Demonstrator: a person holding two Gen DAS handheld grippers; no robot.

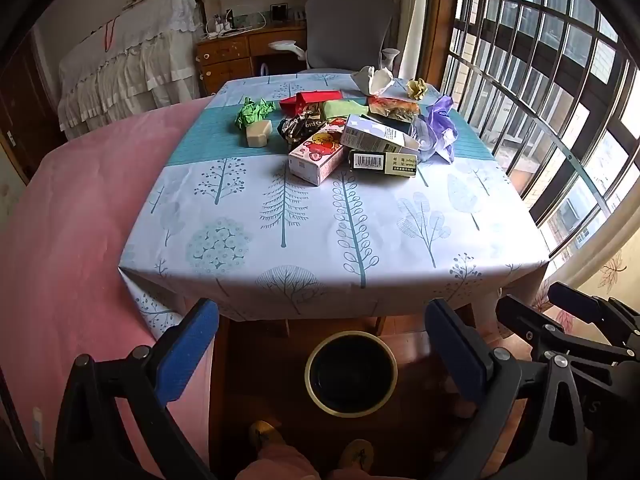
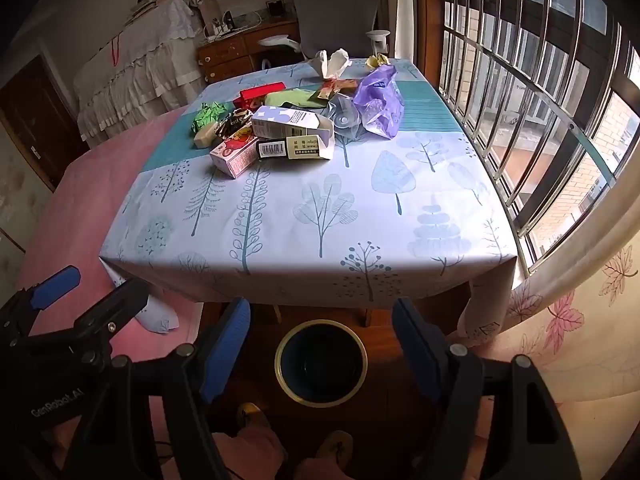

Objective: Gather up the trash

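Observation:
A pile of trash lies on the far half of the table (image 1: pixel 280 240): a pink cartoon box (image 1: pixel 316 156), a barcode box (image 1: pixel 384 163), a pale purple box (image 1: pixel 372 134), a green paper ball (image 1: pixel 252 111), a purple plastic bag (image 1: pixel 440 124), a white tissue (image 1: pixel 372 78) and a red wrapper (image 1: pixel 308 101). A dark bin with a yellow rim (image 1: pixel 351 374) stands on the floor below the table's near edge. My left gripper (image 1: pixel 322 344) is open and empty above the bin. My right gripper (image 2: pixel 322 340) is open and empty, beside the left one.
A pink-covered bed (image 1: pixel 80 220) lies at the left. A barred window (image 1: pixel 560 80) runs along the right. A grey chair (image 1: pixel 346 28) and a wooden desk (image 1: pixel 240 52) stand behind the table. The person's slippered feet (image 1: pixel 312 448) are near the bin.

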